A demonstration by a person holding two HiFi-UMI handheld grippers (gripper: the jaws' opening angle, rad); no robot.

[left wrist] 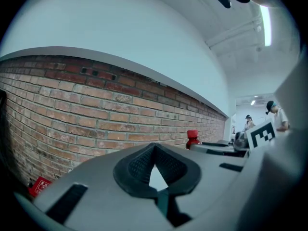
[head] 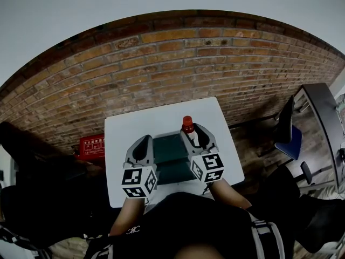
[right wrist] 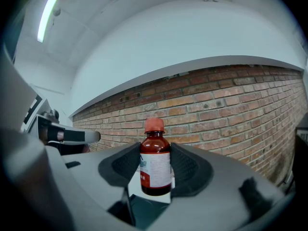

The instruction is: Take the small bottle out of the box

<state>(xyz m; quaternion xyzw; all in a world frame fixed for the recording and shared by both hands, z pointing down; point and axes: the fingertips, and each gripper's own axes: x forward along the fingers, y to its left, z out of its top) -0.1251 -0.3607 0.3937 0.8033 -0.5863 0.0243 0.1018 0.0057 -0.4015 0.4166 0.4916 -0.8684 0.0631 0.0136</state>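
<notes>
The small bottle (right wrist: 155, 162) is gripped by the right tool (head: 192, 130), its brown glass body clamped between the two dark ribbed pads (right wrist: 188, 170). The bottle is held upright: its long axis runs vertically, the red cap (right wrist: 154, 124) points up towards the ceiling, and the white label is turned towards the right gripper view's camera. In the head view the bottle (head: 187, 125) is seen by the far right corner of the box (head: 171, 144), with the cap standing clear above the tips of the tool. Whether its base is touching anything cannot be told.

The box is dark green and open at the top, and it is set on the white surface (head: 121, 139) between the two tools. The left tool (left wrist: 154, 149) is held at the left side of the box with its jaws brought together at the tips; nothing is gripped between them, and only a small triangle of the white surface is seen below the point where they meet.

A brick wall (head: 161, 63) is seen behind the surface, and a red crate (head: 92, 143) is seen on the floor to its left.
</notes>
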